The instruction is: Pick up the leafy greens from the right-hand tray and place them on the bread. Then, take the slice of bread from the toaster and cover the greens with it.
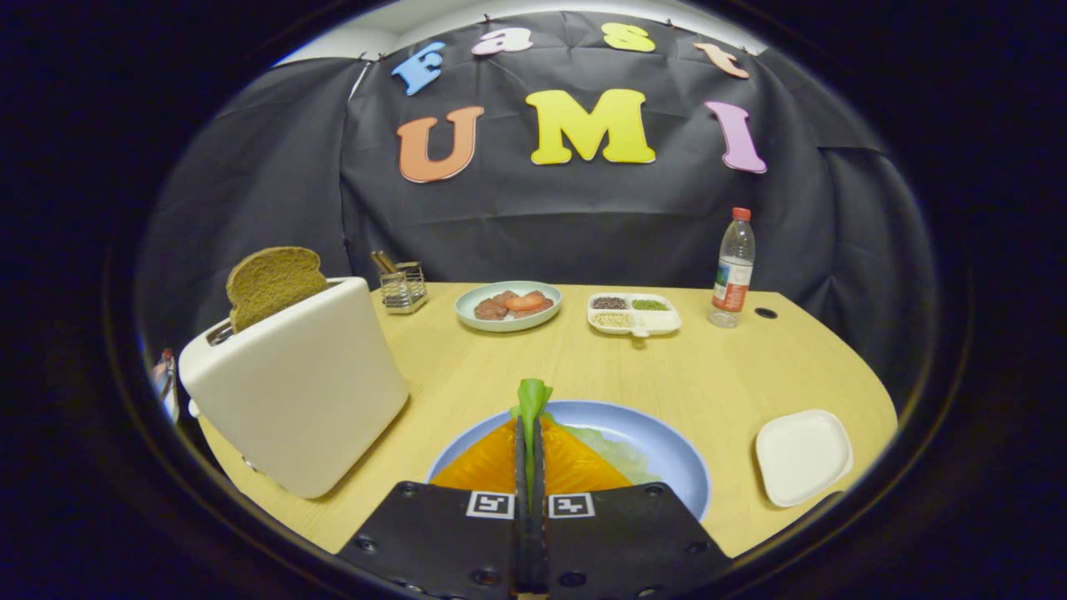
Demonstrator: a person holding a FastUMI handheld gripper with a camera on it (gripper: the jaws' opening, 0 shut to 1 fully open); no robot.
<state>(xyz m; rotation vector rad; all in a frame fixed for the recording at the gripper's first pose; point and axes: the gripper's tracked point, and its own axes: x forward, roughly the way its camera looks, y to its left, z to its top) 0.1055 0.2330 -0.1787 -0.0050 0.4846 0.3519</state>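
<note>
Toaster (300, 392) stands left of my fingers, brown bread slice (271, 283) popped up out of its slot, so it should lift out easily later. My gripper (529, 433) is clamped together on the leafy greens (531, 396), the leaf poking up past the tips, held over the orange bread (500, 467) on the blue plate (667, 454) (I judge it is about ready to be let go). To the right, the white tray (802, 456) that held the greens sits empty.
</note>
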